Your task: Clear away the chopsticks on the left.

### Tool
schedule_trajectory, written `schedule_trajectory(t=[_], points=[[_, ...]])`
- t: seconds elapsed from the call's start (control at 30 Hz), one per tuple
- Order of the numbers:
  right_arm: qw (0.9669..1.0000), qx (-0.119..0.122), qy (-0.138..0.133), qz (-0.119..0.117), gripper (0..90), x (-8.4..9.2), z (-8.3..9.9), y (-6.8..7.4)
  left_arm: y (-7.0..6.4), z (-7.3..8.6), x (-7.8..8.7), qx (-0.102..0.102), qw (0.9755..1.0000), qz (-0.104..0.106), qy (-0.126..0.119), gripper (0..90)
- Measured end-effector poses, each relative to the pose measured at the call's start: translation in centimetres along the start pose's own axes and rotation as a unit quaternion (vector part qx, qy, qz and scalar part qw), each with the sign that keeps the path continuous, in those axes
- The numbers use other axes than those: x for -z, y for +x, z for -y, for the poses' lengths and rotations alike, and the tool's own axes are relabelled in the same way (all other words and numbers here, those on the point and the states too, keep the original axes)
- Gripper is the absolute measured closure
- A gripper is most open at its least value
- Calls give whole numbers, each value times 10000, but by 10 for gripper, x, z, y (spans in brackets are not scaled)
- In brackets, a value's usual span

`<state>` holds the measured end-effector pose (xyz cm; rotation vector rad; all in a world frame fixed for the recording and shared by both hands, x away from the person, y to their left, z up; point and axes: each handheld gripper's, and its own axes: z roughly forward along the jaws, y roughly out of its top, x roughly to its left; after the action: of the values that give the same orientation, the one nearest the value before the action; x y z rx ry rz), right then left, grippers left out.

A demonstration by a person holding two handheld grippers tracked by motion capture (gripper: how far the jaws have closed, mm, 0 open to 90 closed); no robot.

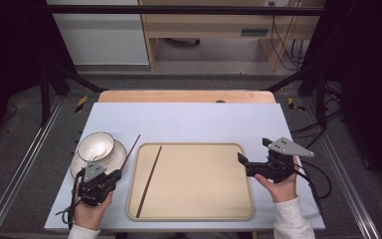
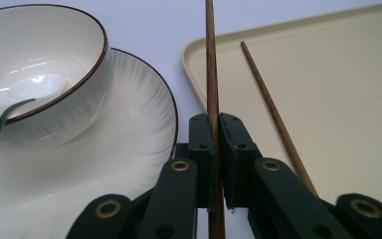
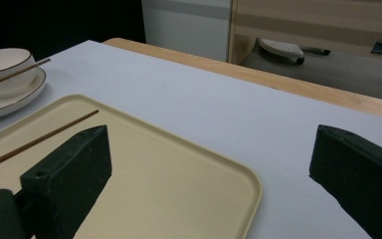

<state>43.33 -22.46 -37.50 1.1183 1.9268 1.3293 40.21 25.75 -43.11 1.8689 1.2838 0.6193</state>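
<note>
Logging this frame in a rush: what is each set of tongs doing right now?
Left tongs: closed on a chopstick, beside the bowl.
Right tongs: open, holding nothing, by the tray.

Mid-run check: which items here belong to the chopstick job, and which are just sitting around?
In the job: held chopstick, left gripper shut on it, second chopstick, tray.
Lying about: bowl, plate, spoon, open right gripper.

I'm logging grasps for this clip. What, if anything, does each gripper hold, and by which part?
The left gripper is clamped on a chopstick near its lower end, the long part pointing away. The right gripper is open and holds nothing.
</note>
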Motion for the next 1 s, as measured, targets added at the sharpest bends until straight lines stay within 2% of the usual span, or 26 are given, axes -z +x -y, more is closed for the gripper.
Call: schedule_trajectory(t=[0.27, 0.4, 0.6, 1.0], points=[[10000, 0, 2, 5, 34, 0, 0, 0, -16, 0, -2, -38, 9999, -95, -68, 844], [10000, -9, 7, 15, 34, -1, 0, 1, -20, -2, -2, 67, 9997, -168, -154, 844], [10000, -31, -20, -4, 34, 1, -1, 0, -25, -10, -5, 327, 9991, -128, -251, 844], [9999, -55, -83, -11, 34, 4, -2, -1, -45, -26, -12, 411, 9984, -91, -382, 844]])
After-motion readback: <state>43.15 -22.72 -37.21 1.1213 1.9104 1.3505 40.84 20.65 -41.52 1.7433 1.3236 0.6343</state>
